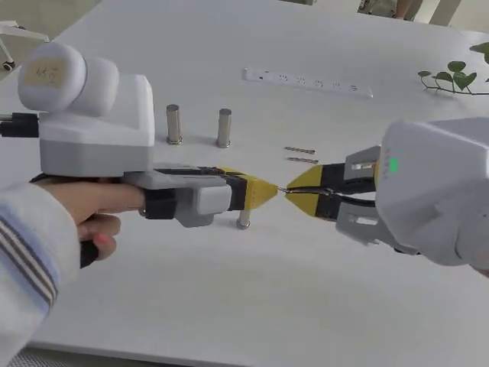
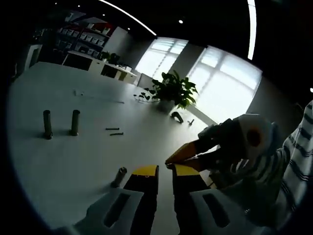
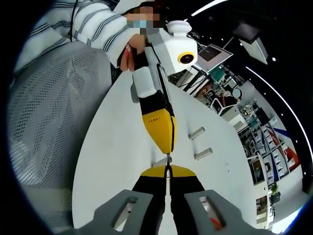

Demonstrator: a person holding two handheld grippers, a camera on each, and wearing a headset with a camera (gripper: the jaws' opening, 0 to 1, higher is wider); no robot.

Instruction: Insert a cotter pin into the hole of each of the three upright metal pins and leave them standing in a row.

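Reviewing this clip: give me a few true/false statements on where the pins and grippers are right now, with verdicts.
1. Two loose cotter pins lie on the table beyond the grippers. True.
2. The right gripper has its jaws wide open and empty. False: they are shut on a thin cotter pin.
3. All three metal pins stand side by side in one row. False: two metal pins stand together at the back, while the third metal pin is nearer, under the left gripper.
4. A power strip lies on the table beyond the metal pins. True.
5. The two grippers point tip to tip. True.
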